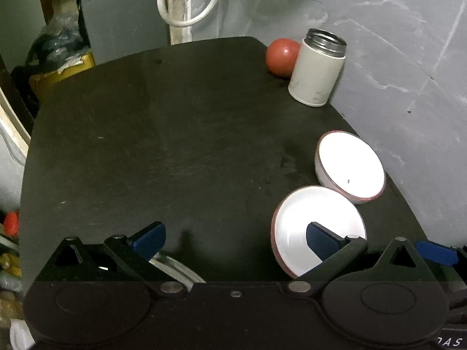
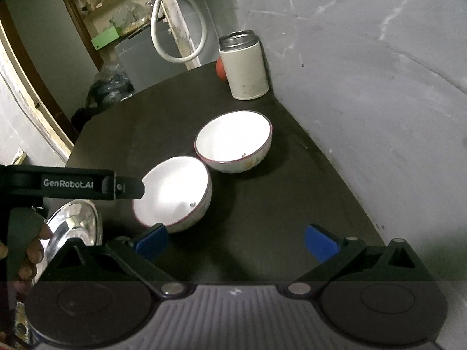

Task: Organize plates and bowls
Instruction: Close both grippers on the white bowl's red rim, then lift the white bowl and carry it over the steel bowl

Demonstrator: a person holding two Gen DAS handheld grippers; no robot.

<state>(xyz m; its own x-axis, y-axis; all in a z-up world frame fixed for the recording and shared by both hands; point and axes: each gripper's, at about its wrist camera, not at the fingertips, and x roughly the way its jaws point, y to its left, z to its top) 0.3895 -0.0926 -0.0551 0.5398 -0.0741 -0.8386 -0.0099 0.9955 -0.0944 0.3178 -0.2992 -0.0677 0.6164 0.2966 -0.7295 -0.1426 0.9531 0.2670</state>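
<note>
Two white bowls with red rims stand side by side on the black table (image 1: 163,145). The near bowl (image 1: 309,221) (image 2: 175,189) touches the far bowl (image 1: 350,166) (image 2: 233,140). A steel plate (image 1: 175,268) (image 2: 76,227) lies at the table's near edge. My left gripper (image 1: 236,236) is open above the table; its right finger is over the near bowl, its left finger over the plate. It shows from the side in the right wrist view (image 2: 128,188). My right gripper (image 2: 236,242) is open and empty, just right of the near bowl.
An open white flask (image 1: 316,68) (image 2: 245,67) with a steel neck and a red ball (image 1: 281,57) (image 2: 221,69) stand at the table's far right corner. A grey wall (image 1: 394,58) runs along the right side. Clutter and a white hose (image 1: 181,5) lie beyond the far edge.
</note>
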